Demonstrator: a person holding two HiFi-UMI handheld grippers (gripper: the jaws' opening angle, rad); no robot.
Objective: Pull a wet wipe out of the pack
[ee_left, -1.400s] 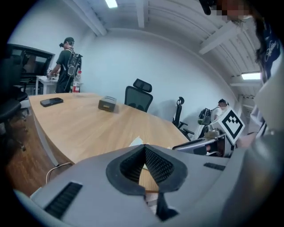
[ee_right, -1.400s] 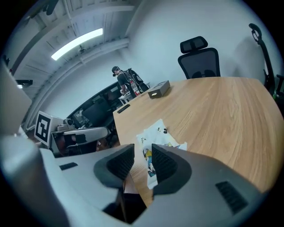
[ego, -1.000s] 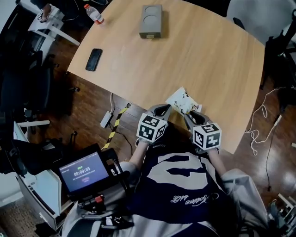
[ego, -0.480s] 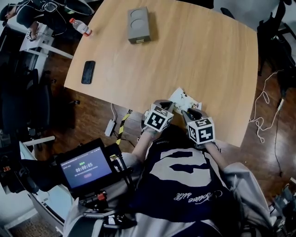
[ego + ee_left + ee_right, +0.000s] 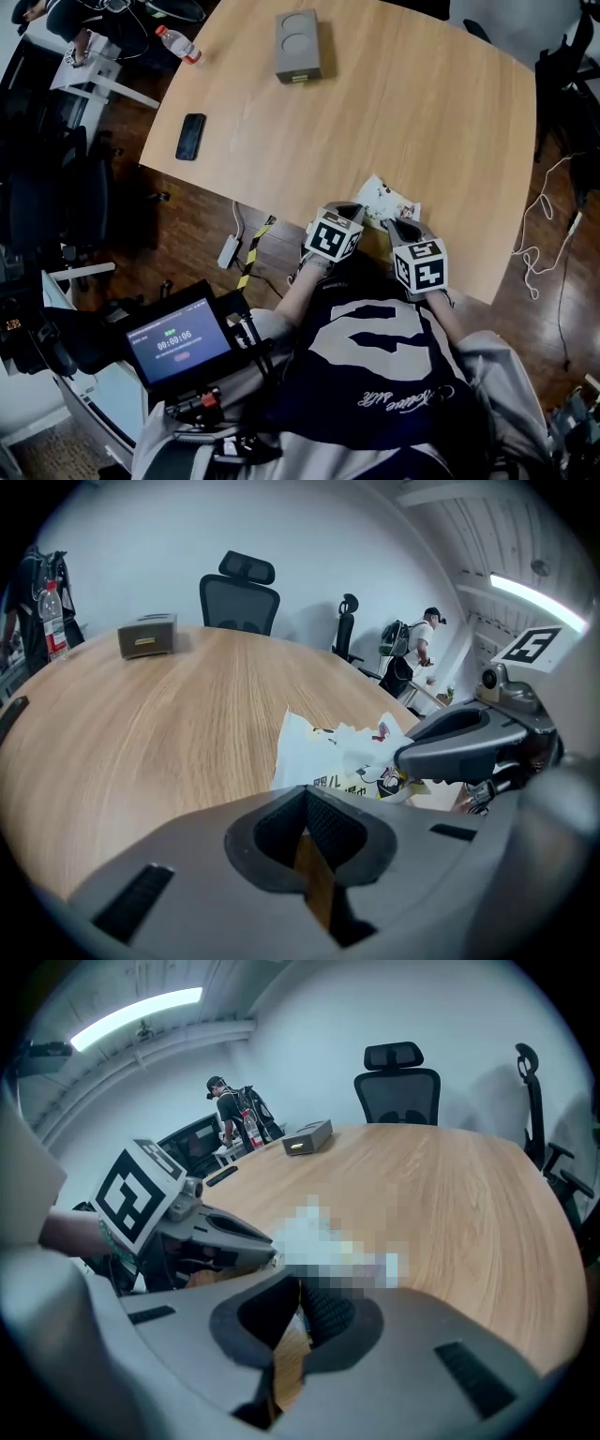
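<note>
The wet wipe pack [image 5: 390,201], white with cartoon print, lies flat at the table's near edge. A crumpled white wet wipe [image 5: 361,747] sticks up from its top. My right gripper [image 5: 399,226] reaches onto the pack from the near side. Its jaws have just been closing, and its tips [image 5: 405,757] meet the wipe, pinching its edge. A blurred patch hides that spot in the right gripper view [image 5: 300,1290]. My left gripper [image 5: 348,212] is shut with nothing between its pads [image 5: 306,799], just short of the pack's left near corner.
A grey box [image 5: 298,45] stands at the table's far side, a black phone [image 5: 190,136] near its left edge and a bottle [image 5: 176,42] beyond that. Office chairs [image 5: 239,591] and a person [image 5: 414,653] are past the table [image 5: 422,103]. A screen unit [image 5: 178,342] sits by my left.
The left gripper has sunk and tipped down toward the pack. The right gripper has edged onto the pack's near side. The pack has stayed put.
</note>
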